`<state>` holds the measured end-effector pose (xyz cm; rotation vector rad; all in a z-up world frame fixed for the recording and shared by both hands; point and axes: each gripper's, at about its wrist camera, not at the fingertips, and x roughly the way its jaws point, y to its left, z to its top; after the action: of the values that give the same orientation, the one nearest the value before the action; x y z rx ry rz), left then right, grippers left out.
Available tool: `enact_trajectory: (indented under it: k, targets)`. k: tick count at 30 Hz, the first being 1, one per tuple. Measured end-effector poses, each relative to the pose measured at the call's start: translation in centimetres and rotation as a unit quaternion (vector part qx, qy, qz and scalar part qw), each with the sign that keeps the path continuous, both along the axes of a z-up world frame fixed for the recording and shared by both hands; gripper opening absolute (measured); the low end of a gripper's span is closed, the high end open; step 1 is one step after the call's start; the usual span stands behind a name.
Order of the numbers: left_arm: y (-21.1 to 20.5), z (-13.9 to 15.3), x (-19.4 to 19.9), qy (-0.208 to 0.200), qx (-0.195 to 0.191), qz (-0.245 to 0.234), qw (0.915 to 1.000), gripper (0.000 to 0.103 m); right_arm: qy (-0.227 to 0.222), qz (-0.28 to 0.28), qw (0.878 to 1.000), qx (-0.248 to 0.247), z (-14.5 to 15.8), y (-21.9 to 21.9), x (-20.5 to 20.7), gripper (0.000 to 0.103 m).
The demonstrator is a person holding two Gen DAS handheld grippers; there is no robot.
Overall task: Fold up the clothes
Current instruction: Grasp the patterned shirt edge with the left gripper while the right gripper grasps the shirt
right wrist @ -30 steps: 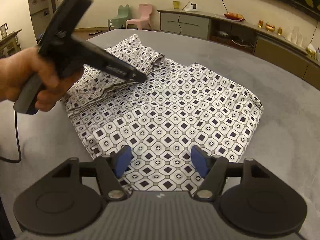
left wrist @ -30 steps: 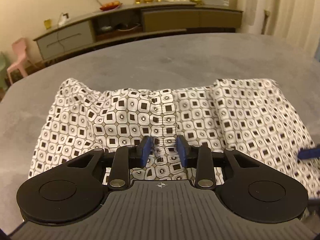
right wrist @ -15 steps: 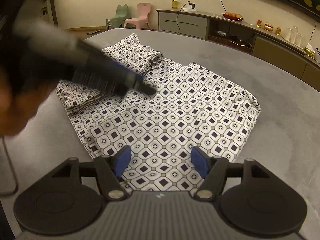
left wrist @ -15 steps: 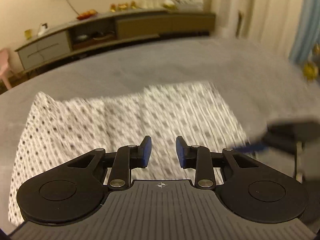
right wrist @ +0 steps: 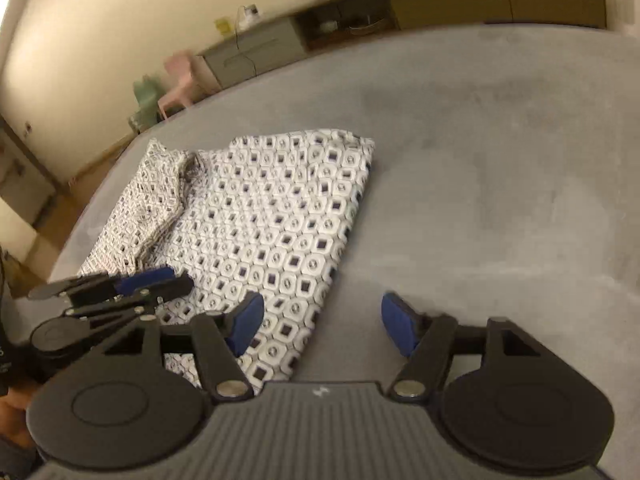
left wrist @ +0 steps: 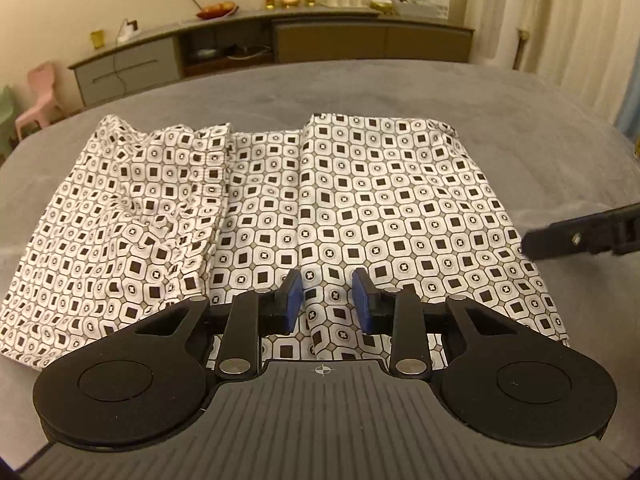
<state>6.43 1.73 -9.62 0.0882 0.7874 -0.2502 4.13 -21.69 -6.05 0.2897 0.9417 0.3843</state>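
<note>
I can read no lettering anywhere on the patterned shirt (left wrist: 360, 208), which lies folded flat on the grey, felt-like table (left wrist: 360, 88) just under my left claw (left wrist: 326, 304), its blue pads slightly apart and empty. My right claw (right wrist: 322, 326) gapes wide and empty astride the shirt's right edge, with bare table beyond.

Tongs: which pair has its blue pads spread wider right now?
The right tongs: their pads stand far apart, one over the patterned garment, the other over the bare grey surface. The left tongs show only a narrow gap.
</note>
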Motion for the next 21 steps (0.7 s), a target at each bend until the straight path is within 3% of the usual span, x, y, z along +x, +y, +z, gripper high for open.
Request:
enact_trajectory:
  k: [3,5,7,10,12,13,15,17,19,20,21]
  targets:
    - [0.1,0.0,-0.1,0.000,-0.005,-0.002,1.0000,0.019,0.003,0.042,0.999,0.023,-0.4,1.9,-0.7,0.032]
    - [-0.1,0.2,-0.1,0.004,-0.005,-0.010,0.9999,0.016,-0.026,0.044,0.999,-0.012,-0.5,3.5,-1.3,0.013]
    - [-0.2,0.5,0.0,0.011,-0.004,-0.019,0.9997,0.016,-0.063,0.041,0.997,-0.037,-0.1,4.3,-2.0,0.010]
    - [0.2,3.1,0.1,-0.002,-0.019,-0.020,0.9996,0.027,-0.142,0.063,0.981,-0.112,1.1,5.7,-4.0,0.009]
    - [-0.4,5.5,0.4,-0.018,-0.026,-0.035,0.9989,0.046,-0.179,0.076,0.969,-0.150,1.5,6.3,-5.2,0.010]
    - [-1.1,6.5,0.7,-0.019,-0.029,-0.049,0.9982,0.049,-0.188,0.081,0.965,-0.163,1.5,6.5,-5.4,0.010]
    - [-3.6,7.7,2.0,0.006,-0.027,-0.096,0.9950,0.066,-0.196,0.087,0.960,-0.180,1.5,6.5,-5.7,0.010]
    - [-7.0,7.8,3.2,0.027,0.003,-0.149,0.9885,0.068,-0.198,0.090,0.959,-0.182,1.4,6.4,-5.7,0.010]
    - [-10.4,6.8,4.2,0.047,0.066,-0.187,0.9791,0.068,-0.200,0.091,0.960,-0.176,1.5,6.1,-5.5,0.010]
    - [-11.7,5.9,4.7,0.057,0.095,-0.195,0.9745,0.063,-0.201,0.091,0.960,-0.170,1.6,5.8,-5.5,0.009]
    - [-12.4,5.2,5.3,0.072,0.112,-0.194,0.9721,0.047,-0.195,0.088,0.963,-0.163,1.7,5.4,-5.4,0.009]
